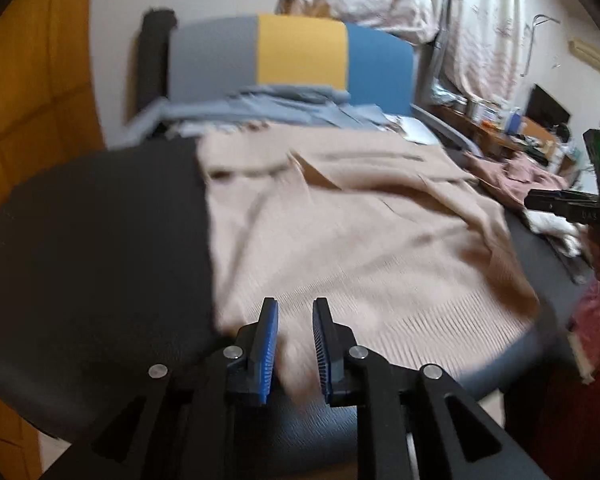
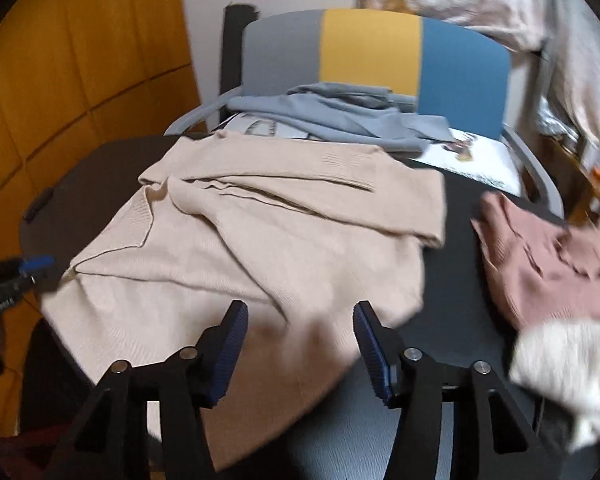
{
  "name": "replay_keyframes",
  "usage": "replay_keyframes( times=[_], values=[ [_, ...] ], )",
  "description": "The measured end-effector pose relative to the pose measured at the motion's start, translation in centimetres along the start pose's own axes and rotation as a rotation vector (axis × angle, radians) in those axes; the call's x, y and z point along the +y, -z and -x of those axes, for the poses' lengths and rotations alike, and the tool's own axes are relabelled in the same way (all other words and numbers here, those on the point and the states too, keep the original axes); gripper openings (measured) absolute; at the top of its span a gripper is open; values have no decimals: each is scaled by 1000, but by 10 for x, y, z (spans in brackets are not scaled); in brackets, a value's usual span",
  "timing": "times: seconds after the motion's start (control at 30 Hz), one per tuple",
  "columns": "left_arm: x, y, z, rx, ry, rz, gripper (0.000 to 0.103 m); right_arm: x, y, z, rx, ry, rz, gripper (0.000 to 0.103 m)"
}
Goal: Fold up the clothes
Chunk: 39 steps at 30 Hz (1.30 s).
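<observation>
Where sweater lies — dark table.

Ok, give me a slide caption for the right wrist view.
Open right gripper above a half-folded beige sweater on a dark table.

Beige sweater near hem motion-blurred in both views. White fluffy garment smeared, cut by right edge. Pink garment also cropped. Desk clutter unreadable.
</observation>
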<state>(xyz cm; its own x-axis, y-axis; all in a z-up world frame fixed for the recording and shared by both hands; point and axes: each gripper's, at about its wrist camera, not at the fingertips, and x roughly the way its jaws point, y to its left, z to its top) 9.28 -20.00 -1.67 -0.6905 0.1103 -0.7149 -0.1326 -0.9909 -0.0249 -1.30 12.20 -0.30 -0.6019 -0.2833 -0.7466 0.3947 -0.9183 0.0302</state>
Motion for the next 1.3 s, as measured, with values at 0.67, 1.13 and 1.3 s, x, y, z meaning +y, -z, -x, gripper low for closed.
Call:
replay_keyframes(
  times=[0.67,1.13,1.3],
  values=[
    [-7,-18,-93,109,-152,-233,19,1,3,-43,102,142,148,5],
    [28,17,-11,-91,136,62,4,-85,73,-22,181,-23,-283,12],
    [13,29,-12,-75,98,42,21,-61,69,11,67,-109,-240,34]
  ],
)
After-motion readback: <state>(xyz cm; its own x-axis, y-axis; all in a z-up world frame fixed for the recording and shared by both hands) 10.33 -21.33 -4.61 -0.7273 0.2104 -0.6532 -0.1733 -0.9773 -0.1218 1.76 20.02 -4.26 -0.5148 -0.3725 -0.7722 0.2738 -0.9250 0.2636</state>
